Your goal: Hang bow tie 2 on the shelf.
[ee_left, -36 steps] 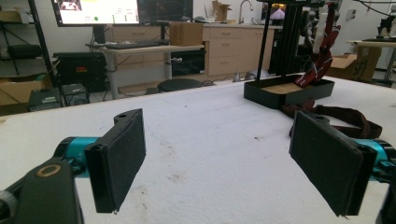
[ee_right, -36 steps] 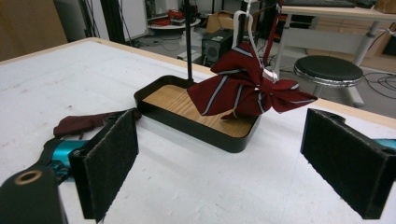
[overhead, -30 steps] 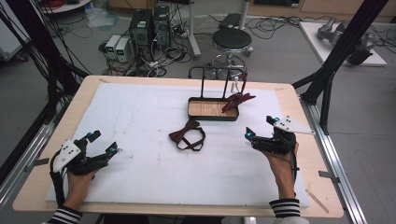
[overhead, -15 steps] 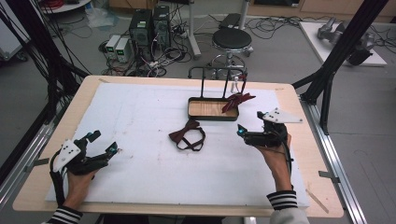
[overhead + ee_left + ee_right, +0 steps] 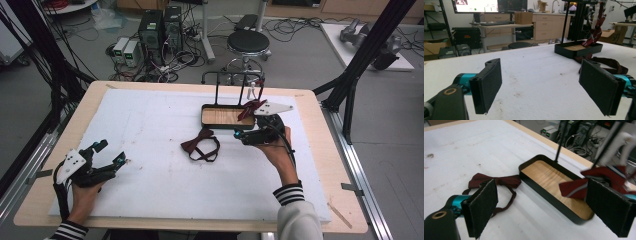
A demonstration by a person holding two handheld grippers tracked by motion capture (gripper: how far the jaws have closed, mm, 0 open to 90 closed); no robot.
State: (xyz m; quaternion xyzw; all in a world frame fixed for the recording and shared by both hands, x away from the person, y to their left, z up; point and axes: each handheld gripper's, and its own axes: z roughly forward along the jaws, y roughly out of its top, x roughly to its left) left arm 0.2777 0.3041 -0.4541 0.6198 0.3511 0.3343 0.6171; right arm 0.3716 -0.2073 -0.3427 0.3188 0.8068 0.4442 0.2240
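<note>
Tongs, high view: right tongs (image 5: 239, 134) are sitting further left and nearer the tray (image 5: 206, 118) than a second ago, beside the maroon bow tie (image 5: 201, 145) lying flat on the worktop (image 5: 150, 125); left tongs (image 5: 111, 153) are staying put at the near left corner.
Left gripper view: left tongs (image 5: 540, 87) are gaping wide over bare white surface, gripping nothing.
Right gripper view: right tongs (image 5: 549, 206) are standing wide, empty, straddling the tray's near end; bow tie (image 5: 495, 181) is lying just beside it, a second red tie (image 5: 584, 185) draping over its far end.
</note>
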